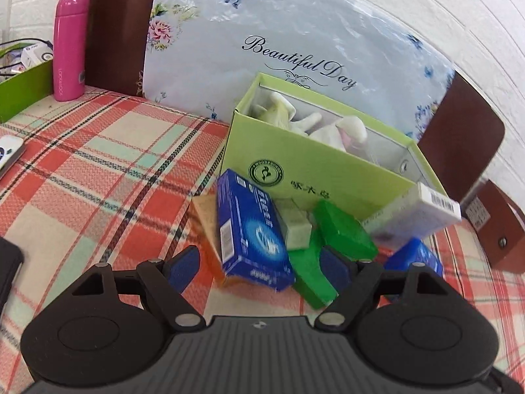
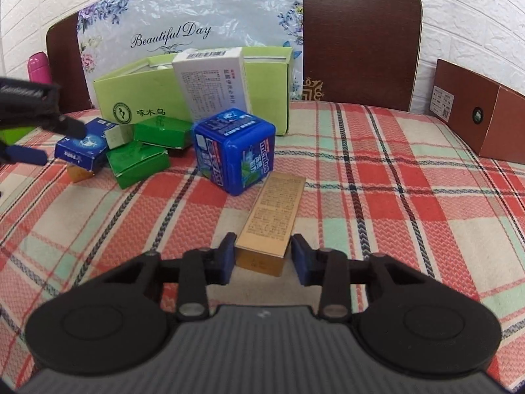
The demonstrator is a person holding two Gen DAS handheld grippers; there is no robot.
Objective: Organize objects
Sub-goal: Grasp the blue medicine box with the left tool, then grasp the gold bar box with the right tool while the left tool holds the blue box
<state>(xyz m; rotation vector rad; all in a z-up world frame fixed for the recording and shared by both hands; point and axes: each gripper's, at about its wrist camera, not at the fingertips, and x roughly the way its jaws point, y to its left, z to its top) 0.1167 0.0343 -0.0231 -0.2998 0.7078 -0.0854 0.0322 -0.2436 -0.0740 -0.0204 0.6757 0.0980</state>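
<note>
A long gold box [image 2: 271,210] of smooth shiny card lies flat on the bench's checked cloth [image 2: 393,197]. The right gripper [image 2: 262,256] tilts down with its jaws on both sides of the box's near end — I cannot tell if they squeeze it. The left gripper [image 1: 259,262] tilts down too, jaws wide around a flat blue box [image 1: 252,229] leaning in a pile of green boxes [image 1: 344,229] by a light green carton [image 1: 311,170].

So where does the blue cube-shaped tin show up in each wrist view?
Left wrist view: the blue tin is at lower right, partly hidden behind the left gripper.
Right wrist view: it stands just left of centre, beyond the gold box.
Shared landmark: the light green box behind it.
</note>
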